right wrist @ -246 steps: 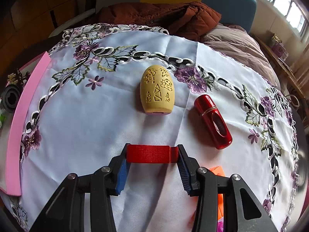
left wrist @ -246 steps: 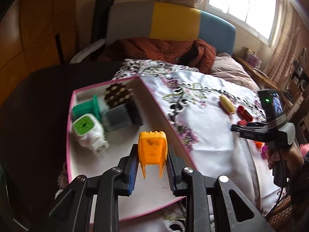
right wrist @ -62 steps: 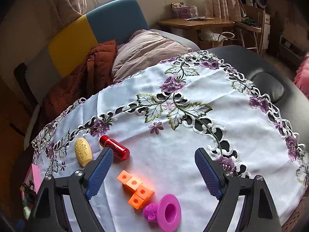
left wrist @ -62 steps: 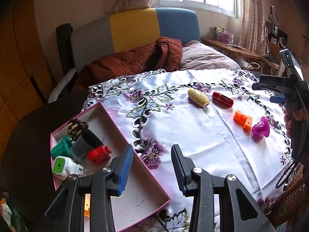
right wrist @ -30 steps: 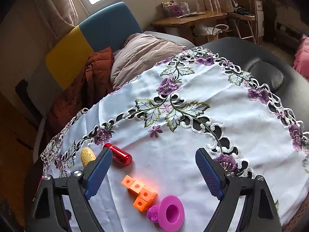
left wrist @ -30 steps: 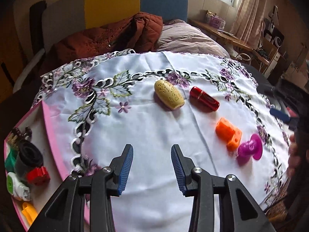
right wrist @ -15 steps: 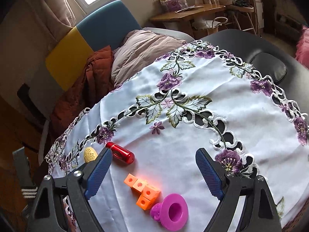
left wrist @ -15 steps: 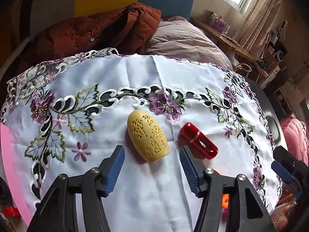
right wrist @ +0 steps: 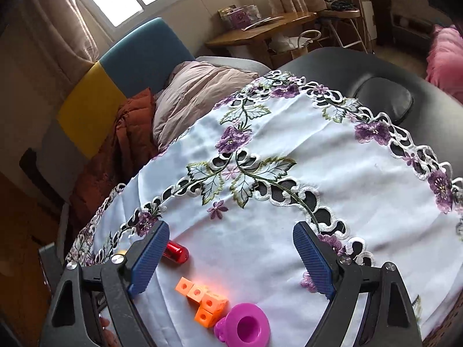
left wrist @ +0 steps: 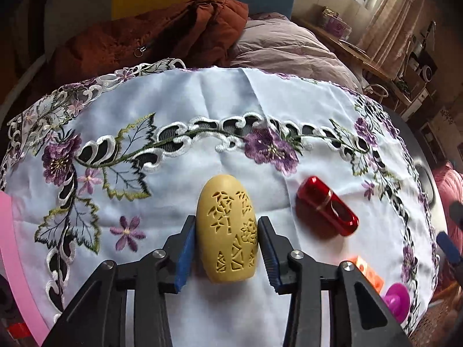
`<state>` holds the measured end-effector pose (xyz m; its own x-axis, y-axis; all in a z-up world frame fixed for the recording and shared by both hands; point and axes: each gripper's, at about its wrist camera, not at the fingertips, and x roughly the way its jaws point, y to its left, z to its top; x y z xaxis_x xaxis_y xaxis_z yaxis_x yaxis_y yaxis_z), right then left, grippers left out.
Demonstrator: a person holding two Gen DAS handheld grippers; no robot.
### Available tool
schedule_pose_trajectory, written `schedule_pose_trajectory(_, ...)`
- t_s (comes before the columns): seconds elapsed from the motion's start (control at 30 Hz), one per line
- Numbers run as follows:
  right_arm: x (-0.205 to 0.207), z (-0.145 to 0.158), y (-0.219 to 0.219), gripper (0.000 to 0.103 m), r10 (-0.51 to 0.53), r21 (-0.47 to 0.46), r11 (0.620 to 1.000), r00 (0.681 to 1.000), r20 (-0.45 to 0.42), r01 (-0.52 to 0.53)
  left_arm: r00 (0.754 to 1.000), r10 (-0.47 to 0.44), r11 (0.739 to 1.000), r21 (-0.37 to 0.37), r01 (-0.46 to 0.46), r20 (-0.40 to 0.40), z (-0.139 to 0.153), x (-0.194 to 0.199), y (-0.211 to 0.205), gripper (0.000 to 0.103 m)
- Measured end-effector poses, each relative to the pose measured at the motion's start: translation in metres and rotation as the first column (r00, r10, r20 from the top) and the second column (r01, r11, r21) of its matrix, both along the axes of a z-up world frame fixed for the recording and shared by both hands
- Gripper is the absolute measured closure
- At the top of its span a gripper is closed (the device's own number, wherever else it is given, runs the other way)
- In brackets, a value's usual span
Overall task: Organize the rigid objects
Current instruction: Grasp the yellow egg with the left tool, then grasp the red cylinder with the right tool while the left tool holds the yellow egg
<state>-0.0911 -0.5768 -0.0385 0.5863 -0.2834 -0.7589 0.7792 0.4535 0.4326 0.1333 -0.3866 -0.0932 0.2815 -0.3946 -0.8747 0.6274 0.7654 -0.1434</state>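
Observation:
A carved yellow egg-shaped object lies on the white embroidered tablecloth. My left gripper straddles it, one blue pad close on each side; the jaws stand open around it. A red cylinder lies just to its right and shows in the right wrist view. Orange linked cubes and a magenta cup-shaped piece lie near the table's front. My right gripper is wide open and empty above them.
The pink tray's edge shows at the far left. A striped sofa with a rust jacket and a pale cushion stands behind the table. The dark bare table rim lies at right.
My left gripper has moved forward and down, so the yellow egg now sits between its pads. The right gripper has shifted slightly and stays open.

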Motion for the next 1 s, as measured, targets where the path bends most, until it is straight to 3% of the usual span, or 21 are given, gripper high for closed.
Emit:
schedule_pose_trajectory(0.2, 0.005, -0.015, -0.005, 0.014, 0.015, 0.088, 0.996, 1.000, -0.025, -0.013, 0.998, -0.069, 0.998, 0.010, 0.069, 0.009, 0.001, -0.049, 0.038, 0.061)
schedule_pose_trajectory(0.43, 0.022, -0.024, 0.008, 0.014, 0.117, 0.098, 0.989, 0.990, -0.084, -0.108, 0.989, -0.144, 0.990, 0.018, 0.143, 0.040, 0.002, -0.106, 0.076, 0.061)
schedule_pose_trajectory(0.53, 0.031, -0.025, 0.018, 0.014, 0.175, 0.089, 0.982, 0.980, -0.098, -0.166, 0.978, -0.195, 0.981, 0.018, 0.194, 0.071, -0.002, -0.128, 0.081, 0.065)
schedule_pose_trajectory(0.63, 0.049, -0.026, 0.035, 0.016, 0.286, 0.072, 0.958, 0.950, -0.126, -0.279, 0.971, -0.207, 0.978, 0.021, 0.206, 0.117, -0.004, -0.136, 0.083, 0.067)
schedule_pose_trajectory(0.77, 0.080, -0.024, 0.055, 0.018, 0.398, -0.004, 0.913, 0.894, -0.203, -0.408, 0.979, -0.185, 0.982, -0.022, 0.187, 0.086, -0.004, -0.127, 0.086, 0.067)
schedule_pose_trajectory(1.0, 0.142, -0.040, 0.056, 0.019, 0.479, -0.063, 0.844, 0.801, -0.360, -0.533, 0.983, -0.167, 0.985, -0.036, 0.171, 0.077, -0.004, -0.127, 0.085, 0.067)
